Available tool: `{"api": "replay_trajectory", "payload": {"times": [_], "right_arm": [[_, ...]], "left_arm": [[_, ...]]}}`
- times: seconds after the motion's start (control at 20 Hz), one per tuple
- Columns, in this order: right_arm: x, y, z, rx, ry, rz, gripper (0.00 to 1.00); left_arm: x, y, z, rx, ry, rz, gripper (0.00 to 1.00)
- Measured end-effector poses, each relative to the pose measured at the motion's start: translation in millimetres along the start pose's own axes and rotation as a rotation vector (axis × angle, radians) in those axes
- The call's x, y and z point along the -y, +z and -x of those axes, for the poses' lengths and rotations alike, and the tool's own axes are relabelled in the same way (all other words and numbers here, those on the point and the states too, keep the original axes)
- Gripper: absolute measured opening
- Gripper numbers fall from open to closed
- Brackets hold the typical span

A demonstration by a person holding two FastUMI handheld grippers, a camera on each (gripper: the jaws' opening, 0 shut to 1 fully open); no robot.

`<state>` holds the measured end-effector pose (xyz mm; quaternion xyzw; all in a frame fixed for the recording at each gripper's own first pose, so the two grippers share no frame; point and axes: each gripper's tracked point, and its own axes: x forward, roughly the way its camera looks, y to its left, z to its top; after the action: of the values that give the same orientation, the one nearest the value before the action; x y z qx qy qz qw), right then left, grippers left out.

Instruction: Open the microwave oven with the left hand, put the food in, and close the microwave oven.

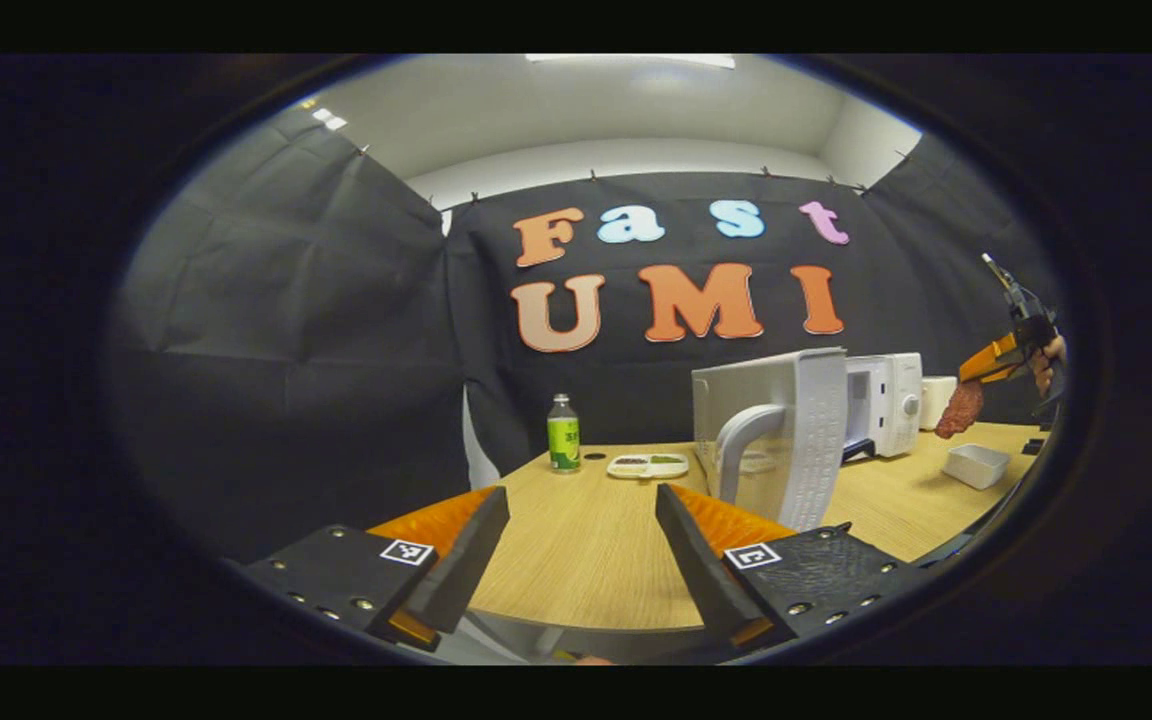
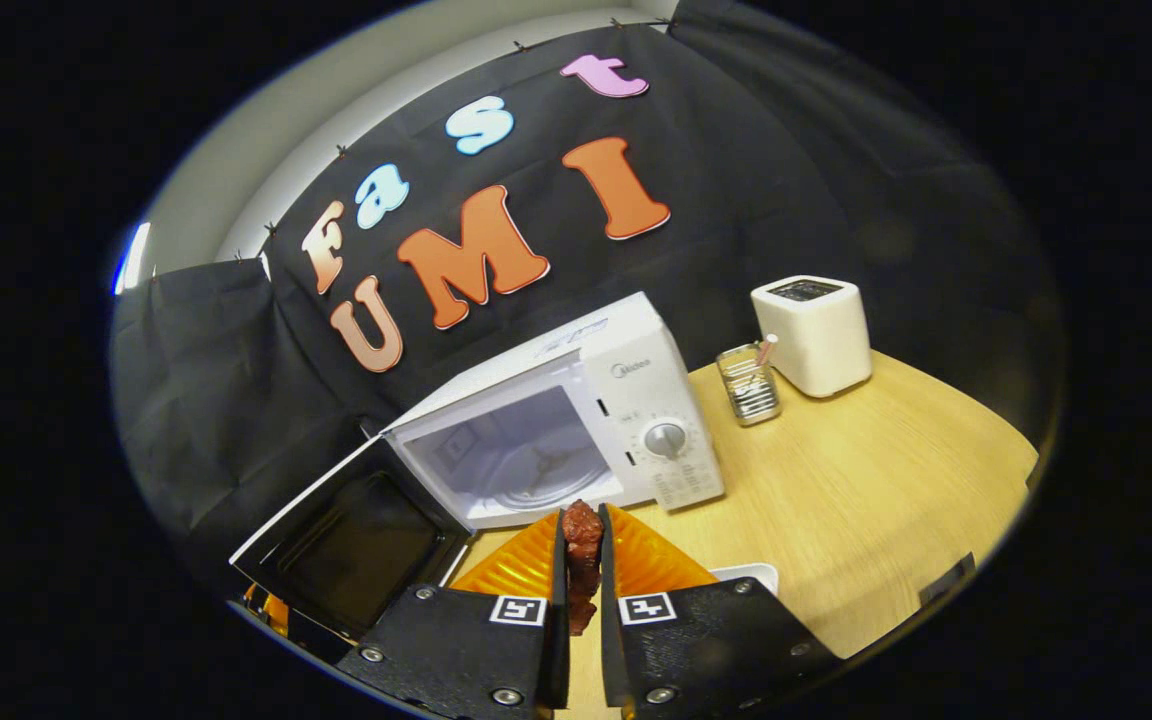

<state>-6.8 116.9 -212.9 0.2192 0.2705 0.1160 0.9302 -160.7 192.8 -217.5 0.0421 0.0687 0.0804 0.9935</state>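
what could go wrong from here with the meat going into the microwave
The meat is pinched by a thin edge in the right gripper, so it might slip before reaching the microwave cavity. The open door stands near the left gripper, which could knock it.

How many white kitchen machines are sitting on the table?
2. The microwave stands at the back of the table with its door swung open. The toaster stands to its right, past a metal holder. Others may be hidden.
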Motion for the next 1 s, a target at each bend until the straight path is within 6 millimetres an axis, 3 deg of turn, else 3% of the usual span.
{"api": "replay_trajectory", "payload": {"times": [0.25, 0.45, 0.7, 1.0], "right_arm": [[-48, 6, -62, 0.026, 0.042, -0.006, 0.12], [-70, 4, -117, 0.047, 0.036, -0.046, 0.12], [-70, -5, -177, 0.106, -0.029, -0.099, 0.12], [-39, -28, -241, 0.139, -0.141, -0.22, 0.12]], "left_arm": [[-13, -13, -4, -0.02, 0.029, 0.03, 0.91], [-20, -22, -7, -0.035, 0.05, 0.025, 0.89], [-29, -36, -14, -0.066, 0.078, 0.044, 0.89], [-40, -49, -19, -0.088, 0.112, 0.064, 0.89]]}}
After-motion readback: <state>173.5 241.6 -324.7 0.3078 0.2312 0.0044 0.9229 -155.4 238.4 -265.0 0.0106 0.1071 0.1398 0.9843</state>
